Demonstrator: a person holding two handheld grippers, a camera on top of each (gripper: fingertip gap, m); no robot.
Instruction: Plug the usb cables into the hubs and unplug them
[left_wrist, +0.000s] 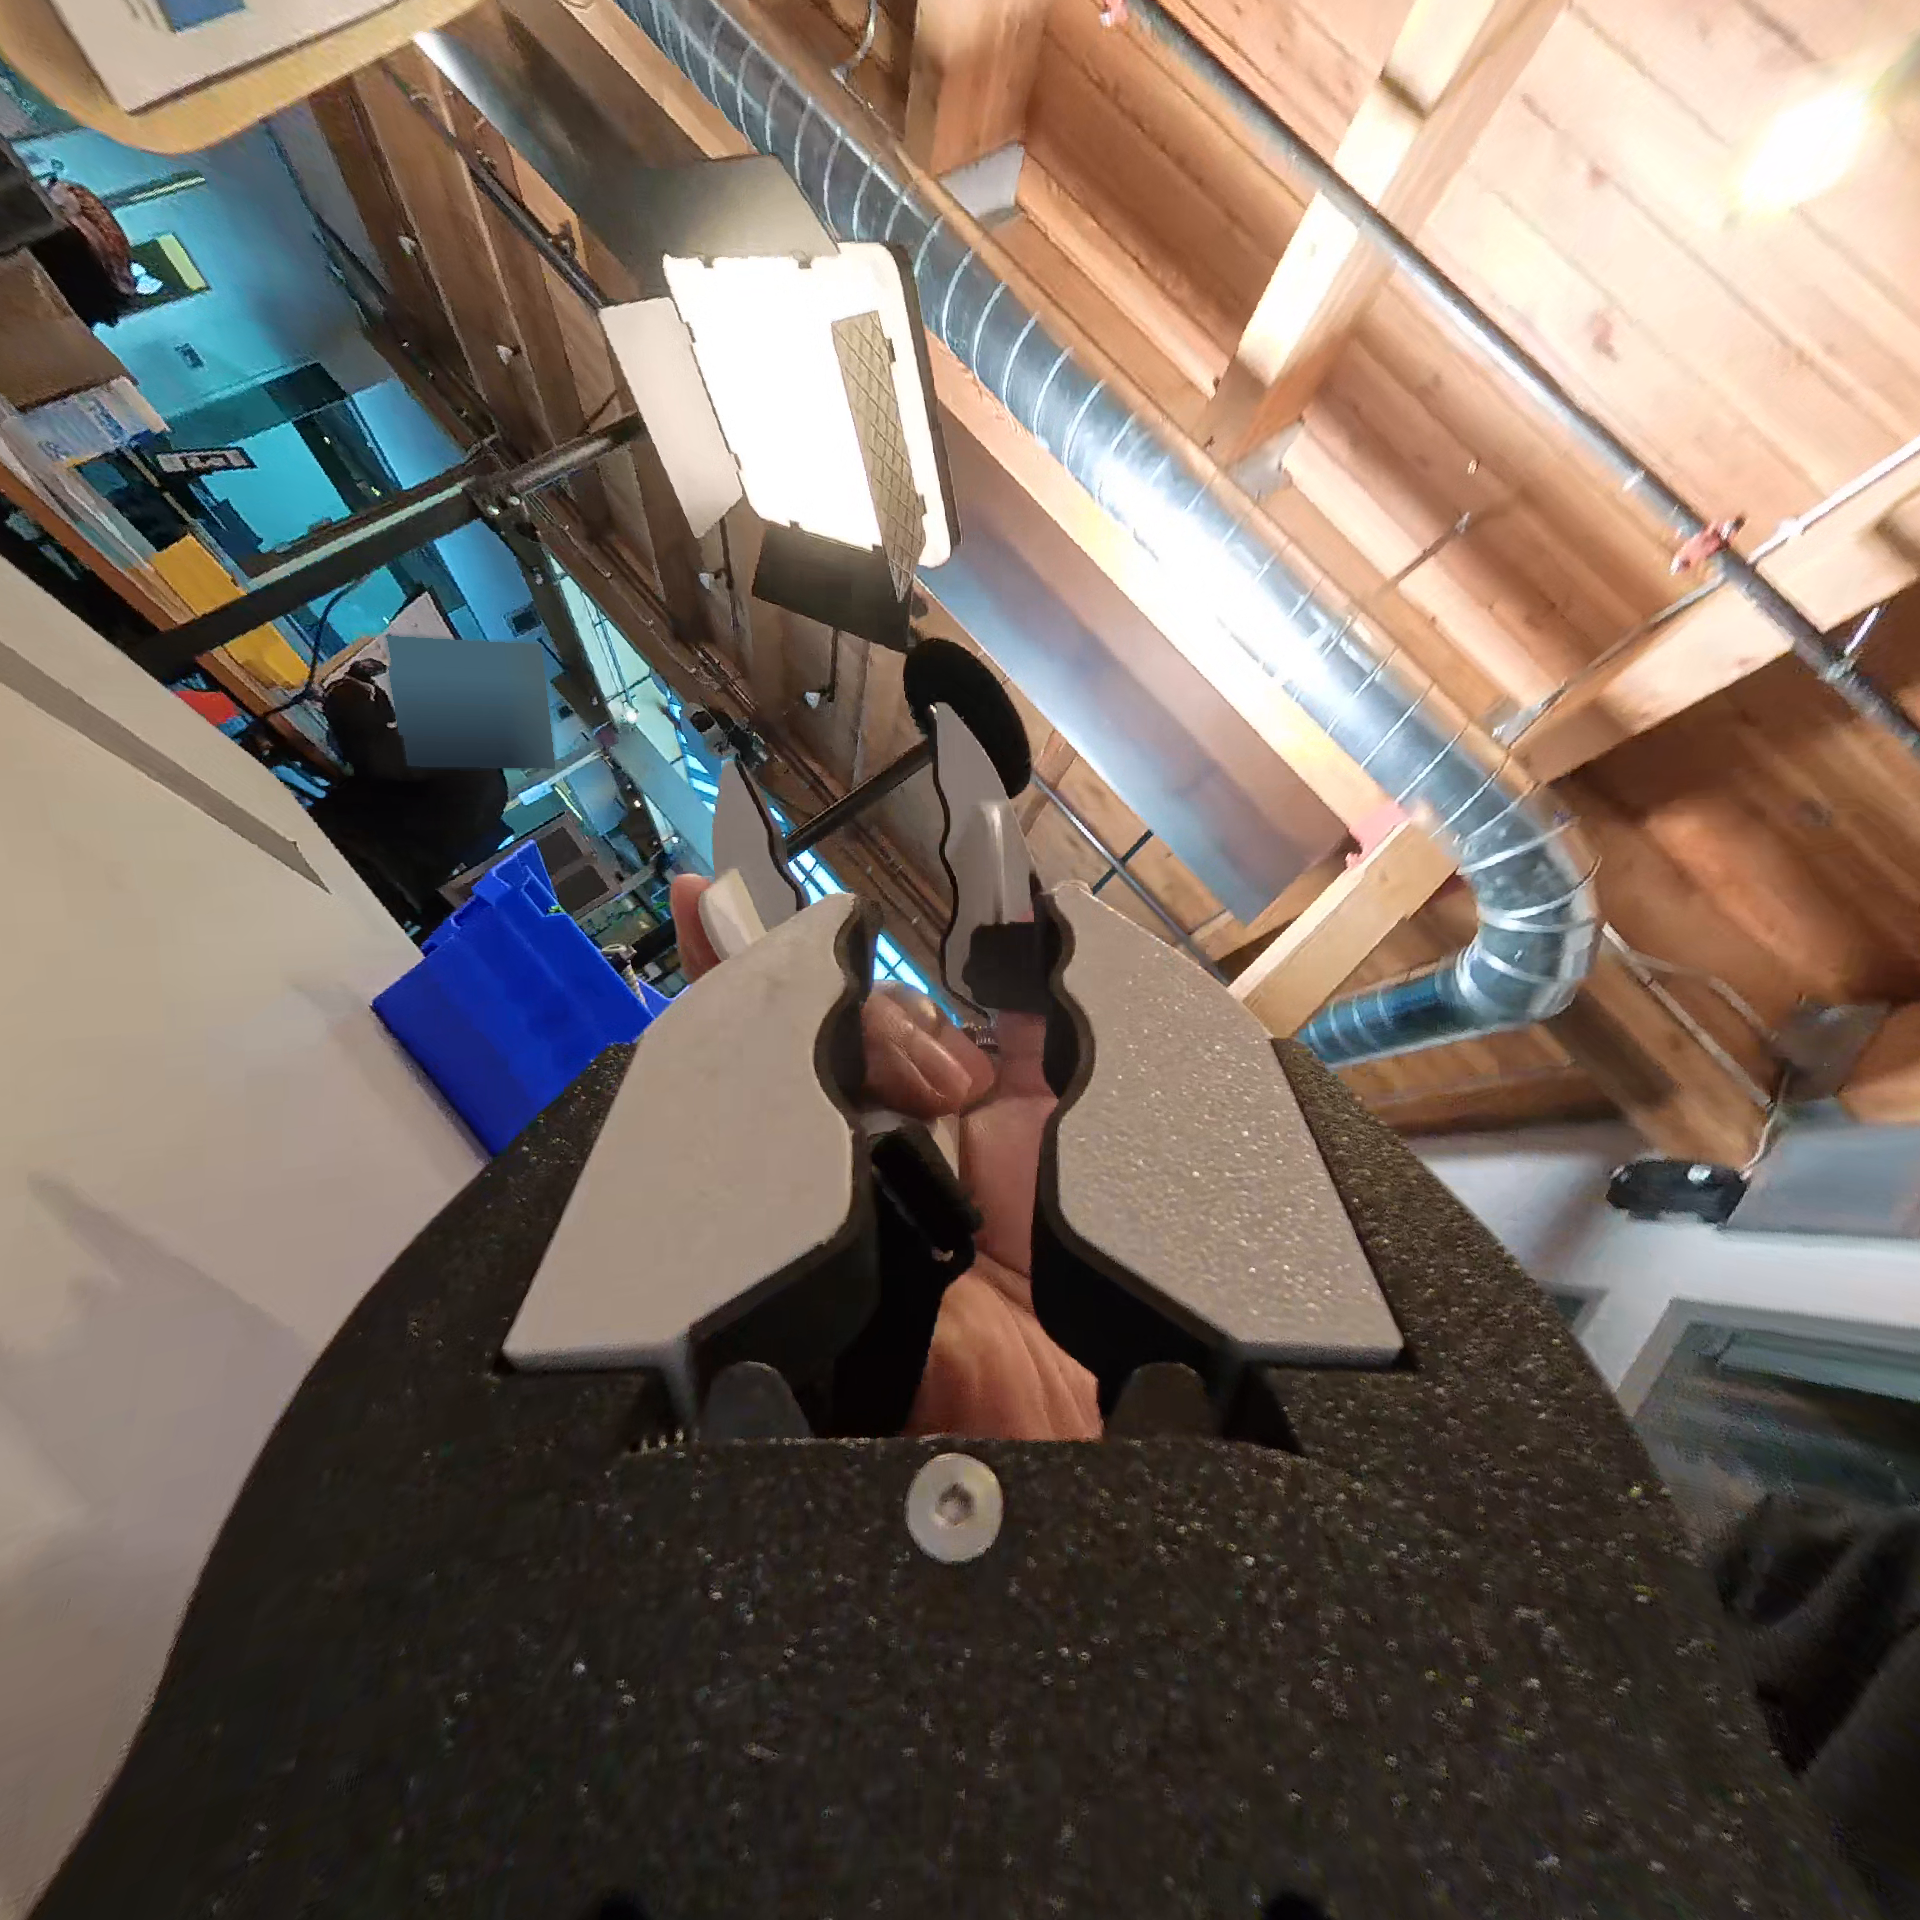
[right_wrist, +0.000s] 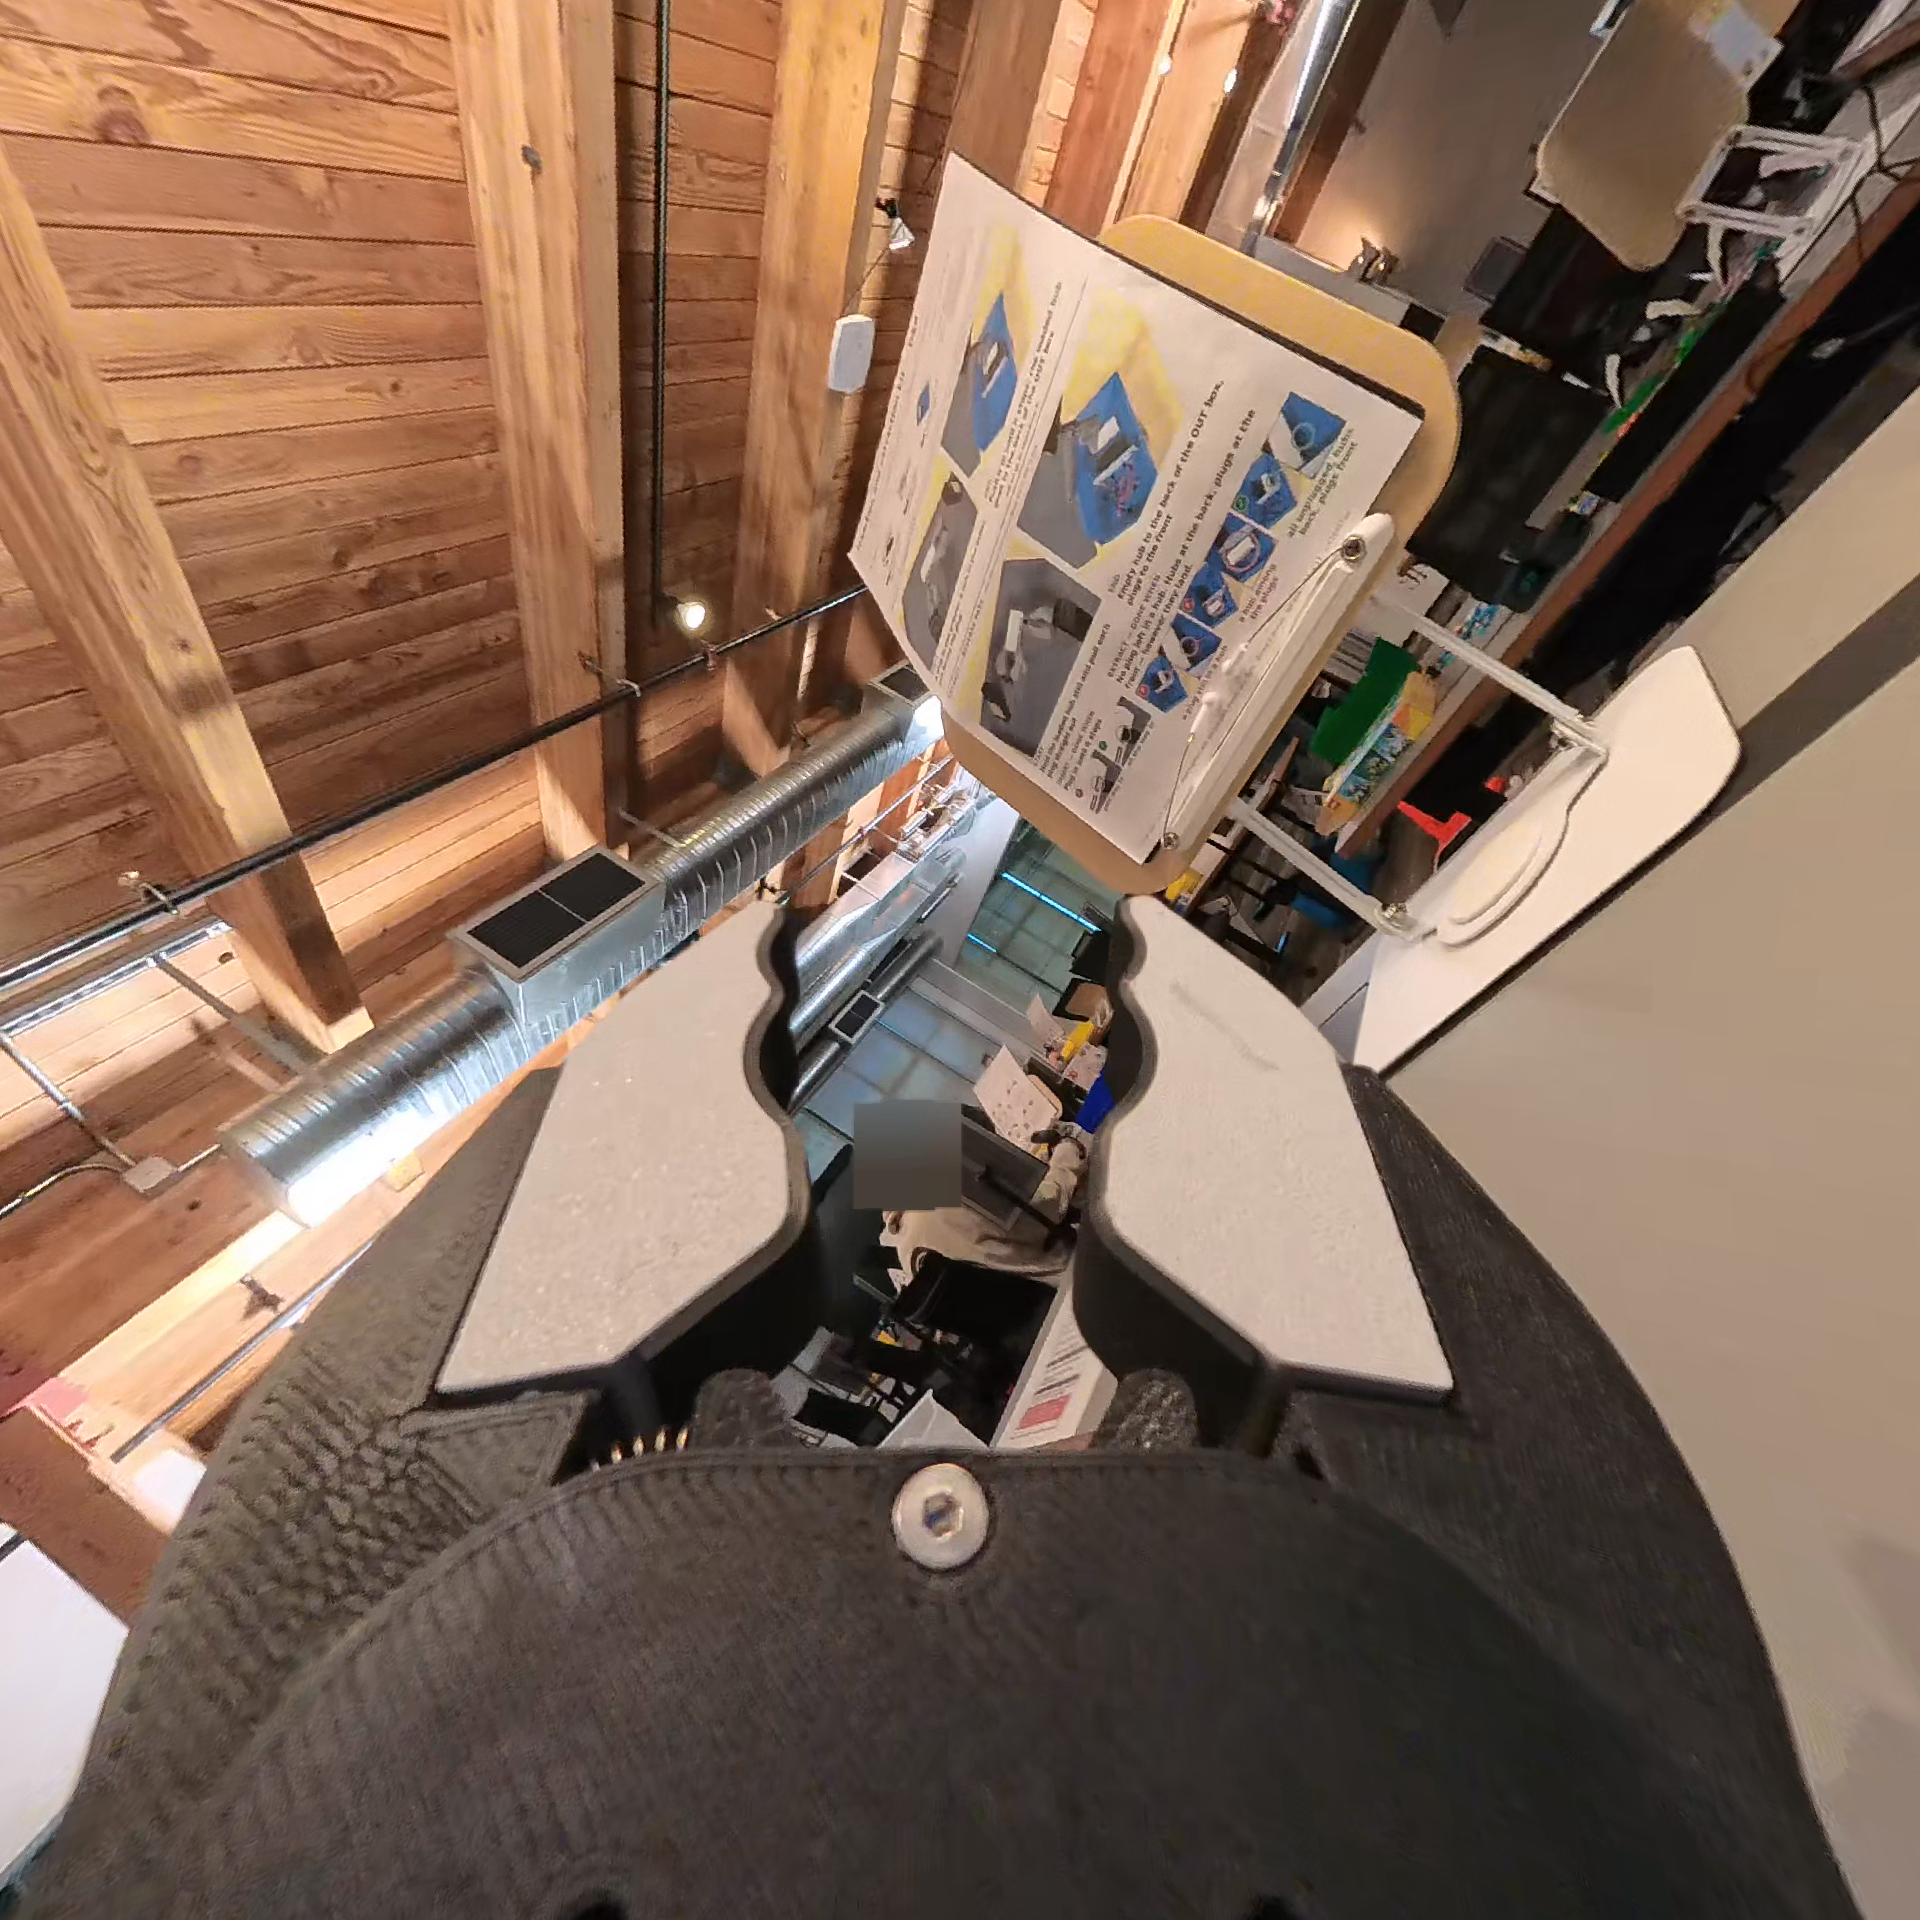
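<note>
No USB cable or hub shows in either view. Both grippers point upward toward the wooden ceiling. My left gripper (left_wrist: 956, 914) is open and empty. Through its gap I see a person's hand (left_wrist: 925, 1049) holding another gripper with two white fingers (left_wrist: 977, 821) that stand apart, farther off. My right gripper (right_wrist: 951, 925) is open and empty. It faces an illustrated instruction sheet (right_wrist: 1101, 499) clipped to a board on a white stand.
A blue bin (left_wrist: 520, 997) sits at the edge of a white table surface (left_wrist: 156, 1039) on the left. A bright light panel (left_wrist: 800, 395) and metal ducts (left_wrist: 1143, 447) hang overhead. A white tabletop (right_wrist: 1662, 1143) lies to the right. A person works in the distance. My right fingertips sit around 11 cm from my left ones.
</note>
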